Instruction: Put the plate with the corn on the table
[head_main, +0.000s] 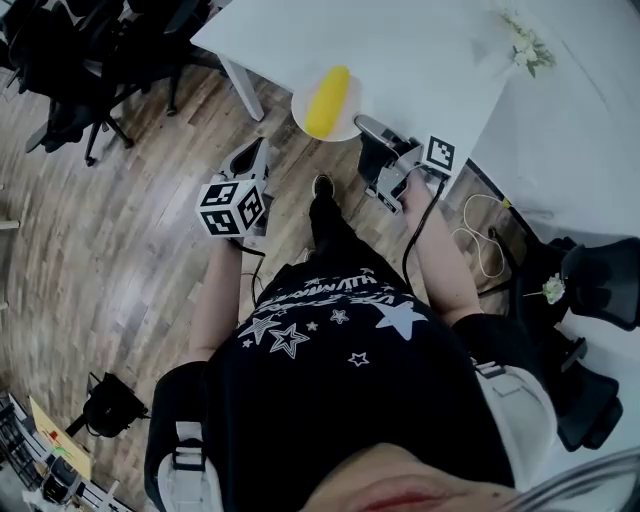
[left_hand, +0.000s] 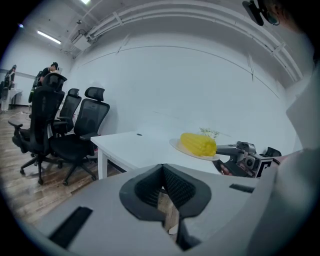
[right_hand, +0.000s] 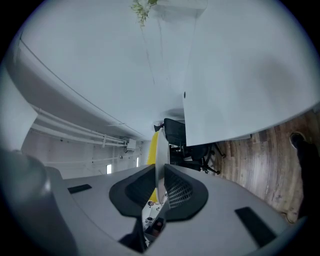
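Clearly, the task is only partly done: the plate (head_main: 350, 127) with the corn (head_main: 328, 100) is held by the right gripper (head_main: 368, 128), and in the right gripper view its jaws are seen pinched on the rim of the plate. The plate is found at the edge of the white table (head_main: 430, 60), partly out over the wooden floor (head_main: 120, 220). Whether it touches the top cannot be told. The left gripper (head_main: 255, 158) is held aside, its jaws pressed together on nothing. The setting down and the release are judged to be left.
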